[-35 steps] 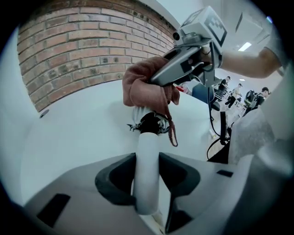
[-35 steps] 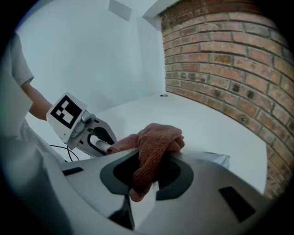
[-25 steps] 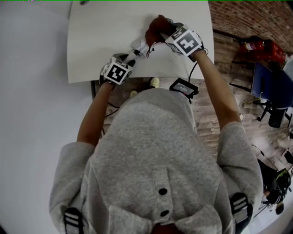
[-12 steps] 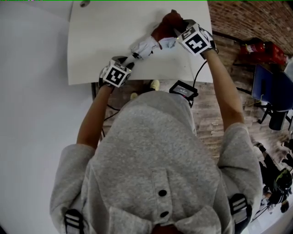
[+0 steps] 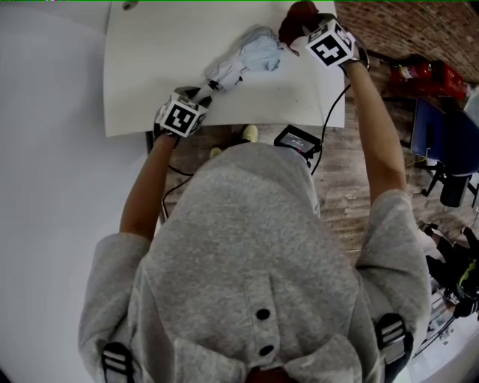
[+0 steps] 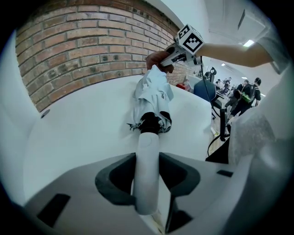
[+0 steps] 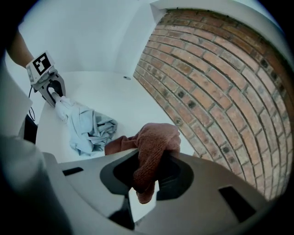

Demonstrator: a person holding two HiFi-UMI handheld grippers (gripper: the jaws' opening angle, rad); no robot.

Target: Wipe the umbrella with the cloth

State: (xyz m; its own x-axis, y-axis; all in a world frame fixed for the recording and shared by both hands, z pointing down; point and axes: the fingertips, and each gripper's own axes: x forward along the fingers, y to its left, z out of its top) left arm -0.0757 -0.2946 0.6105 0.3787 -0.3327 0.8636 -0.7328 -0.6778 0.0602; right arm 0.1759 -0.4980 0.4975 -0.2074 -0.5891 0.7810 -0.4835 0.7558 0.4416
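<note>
A folded pale-blue umbrella (image 5: 243,62) lies on the white table (image 5: 150,82), its canopy (image 7: 89,128) loosely bunched. My left gripper (image 6: 147,181) is shut on the umbrella's white handle (image 6: 147,170) near the table's front edge; its marker cube (image 5: 179,117) shows in the head view. My right gripper (image 7: 149,172) is shut on a reddish-brown cloth (image 7: 154,147), held at the umbrella's far tip (image 6: 154,75) by the table's back right corner. In the head view the cloth (image 5: 296,19) bulges just beyond the right marker cube (image 5: 329,45).
A brick wall (image 7: 220,92) runs along the table's far right side. A small black device (image 5: 298,141) sits below the table's front edge on the wooden floor. Chairs and clutter (image 5: 441,149) stand to the right. Several people (image 6: 243,94) are in the background.
My right gripper has carried the cloth along the umbrella, away from the handle toward the far tip and the table's back right corner. The canopy now lies uncovered. The left gripper has barely moved.
</note>
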